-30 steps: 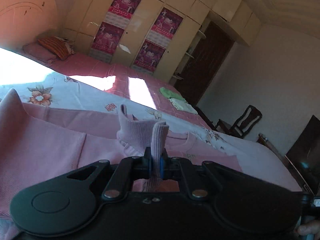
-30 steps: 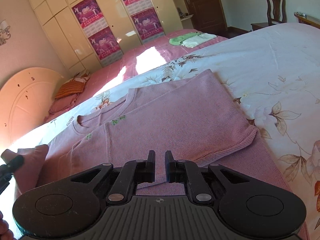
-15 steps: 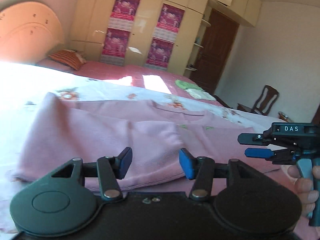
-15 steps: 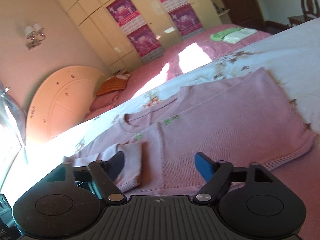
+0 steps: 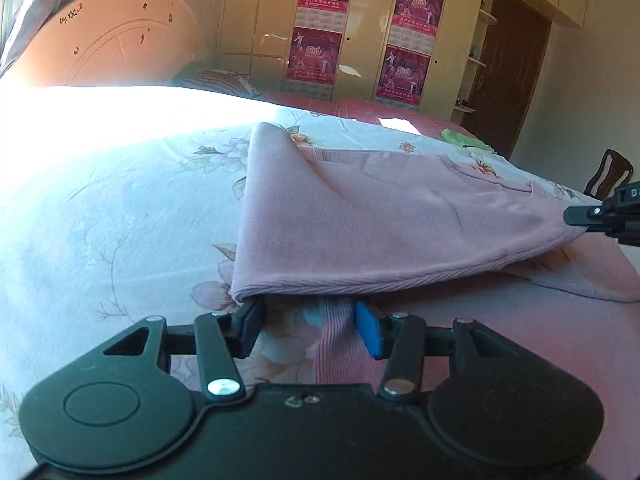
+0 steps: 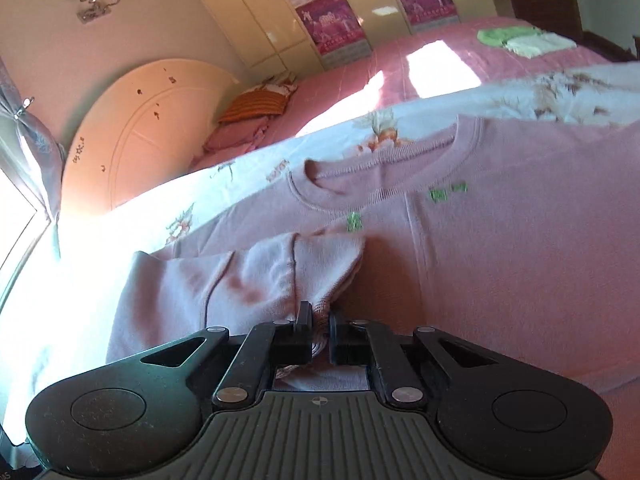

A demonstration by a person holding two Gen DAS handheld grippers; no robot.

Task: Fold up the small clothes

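A small pink sweater [image 6: 500, 240] with green marks on its chest lies flat on the floral bedsheet [image 5: 120, 220]. Its folded-in part [image 5: 360, 216] is lifted off the bed in the left wrist view. My right gripper [image 6: 320, 326] is shut on the folded pink fabric [image 6: 260, 280] at its lower corner; it also shows at the right edge of the left wrist view [image 5: 600, 216], pulling that corner taut. My left gripper [image 5: 308, 320] is open, its fingertips at the near hem of the lifted fold, with a ribbed pink strip [image 5: 340, 340] between them.
A second bed with a pink cover [image 6: 420, 60] stands behind, with an orange striped pillow [image 6: 256, 104] and green and white folded cloths [image 6: 520, 40]. A round headboard [image 6: 140, 128], cupboards with posters [image 5: 324, 24] and a chair [image 5: 608, 176] are farther off.
My left gripper let go of the sleeve, opened and moved down to the sweater's near hem. My right gripper opened, then shut on the folded fabric and lifted its corner.
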